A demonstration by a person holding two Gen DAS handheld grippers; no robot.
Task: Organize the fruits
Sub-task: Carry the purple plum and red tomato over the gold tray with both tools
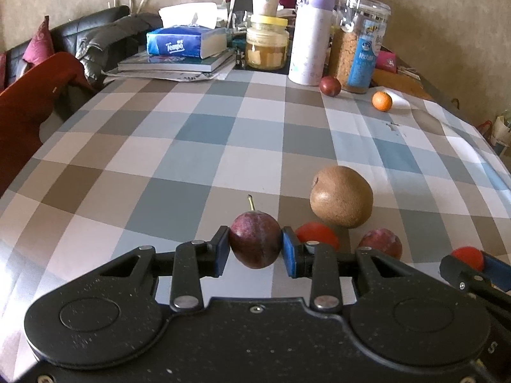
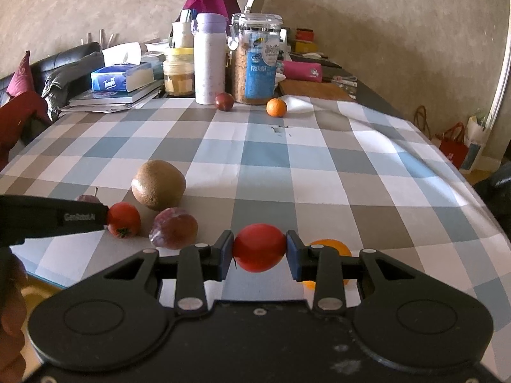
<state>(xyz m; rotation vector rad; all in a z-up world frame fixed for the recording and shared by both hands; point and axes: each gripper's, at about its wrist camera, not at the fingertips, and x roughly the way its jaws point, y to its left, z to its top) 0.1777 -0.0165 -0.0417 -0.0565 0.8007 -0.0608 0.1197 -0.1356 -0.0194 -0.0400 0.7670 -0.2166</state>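
Observation:
My left gripper [image 1: 255, 249] is shut on a dark purple plum [image 1: 255, 239] with a short stem, low over the checked tablecloth [image 1: 191, 146]. To its right lie a brown kiwi [image 1: 341, 196], a red tomato [image 1: 317, 235] and a second plum [image 1: 380, 243]. My right gripper [image 2: 259, 249] is shut on a red tomato [image 2: 259, 247]; an orange [image 2: 330, 247] sits partly hidden behind its right finger. The right wrist view also has the kiwi [image 2: 158, 184], the loose tomato [image 2: 124, 219] and the second plum [image 2: 173, 228] to the left. A far plum [image 2: 224, 101] and a small orange [image 2: 276, 107] rest by the jars.
At the table's far end stand a white and lilac bottle [image 1: 311, 35], a clear cereal jar [image 1: 359, 44], a yellow-lidded jar [image 1: 267, 43], and a blue tissue pack [image 1: 186, 40] on books. A black sofa with a red cloth [image 1: 35, 95] lies left. Bags [image 2: 453, 146] stand on the floor right.

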